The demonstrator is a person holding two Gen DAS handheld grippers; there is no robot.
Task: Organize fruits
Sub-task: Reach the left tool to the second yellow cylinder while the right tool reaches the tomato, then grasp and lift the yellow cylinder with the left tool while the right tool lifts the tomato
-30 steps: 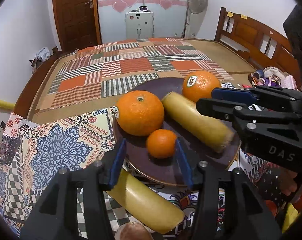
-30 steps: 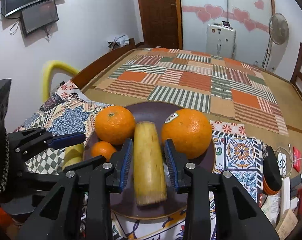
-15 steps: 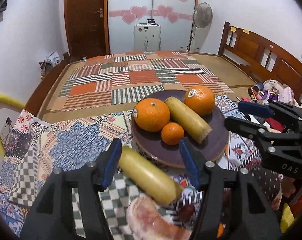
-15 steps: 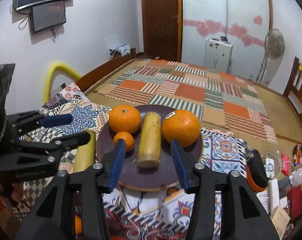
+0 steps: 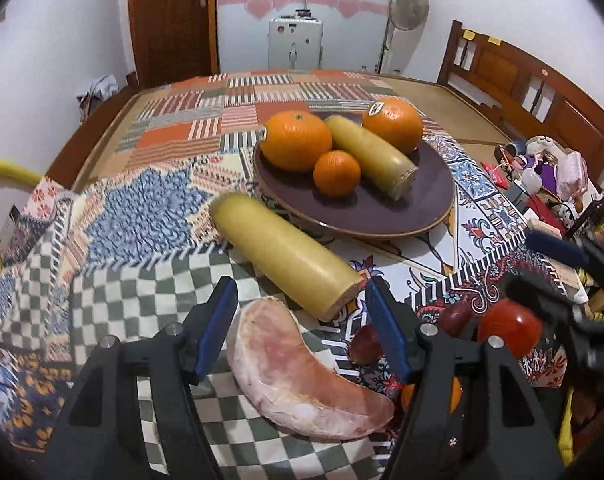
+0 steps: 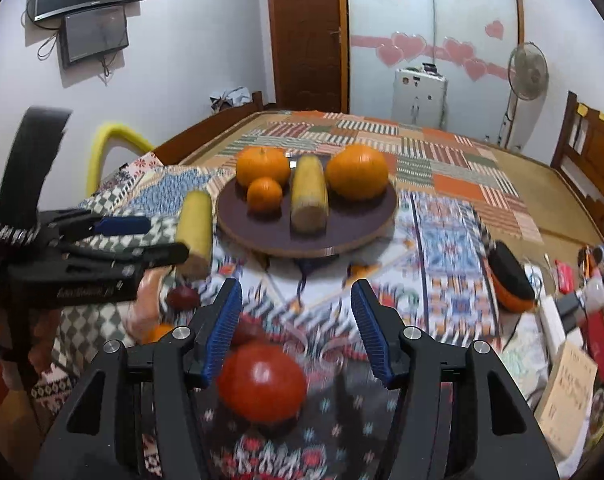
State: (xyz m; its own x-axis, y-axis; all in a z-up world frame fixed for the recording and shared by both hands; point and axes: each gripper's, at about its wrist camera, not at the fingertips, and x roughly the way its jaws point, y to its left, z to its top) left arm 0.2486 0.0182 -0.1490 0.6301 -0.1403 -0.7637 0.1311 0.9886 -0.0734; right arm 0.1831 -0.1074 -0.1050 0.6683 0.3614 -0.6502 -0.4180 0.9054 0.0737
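A dark purple plate (image 5: 433,196) (image 6: 361,220) holds two large oranges (image 5: 296,145) (image 5: 393,124), a small orange (image 5: 336,172) and a yellow sugarcane piece (image 5: 371,154). A second sugarcane piece (image 5: 286,254) (image 6: 196,232) lies on the cloth beside the plate. A pink pomelo wedge (image 5: 302,372) lies between the fingers of my open left gripper (image 5: 300,324). My open right gripper (image 6: 296,320) is empty, with a red tomato (image 6: 262,382) (image 5: 509,330) low between its fingers. Dark red fruits (image 5: 365,344) and a small orange (image 5: 409,394) lie nearby.
The table has patterned cloths (image 5: 142,216). Clutter of toys and packets (image 5: 549,172) lies at the right edge, with a black-and-orange object (image 6: 509,280) and boxes (image 6: 569,384). A yellow chair back (image 6: 110,140) stands at the left.
Both grippers have pulled back from the plate toward the near edge. The pomelo wedge, tomato and dark fruits have come into view near the fingers.
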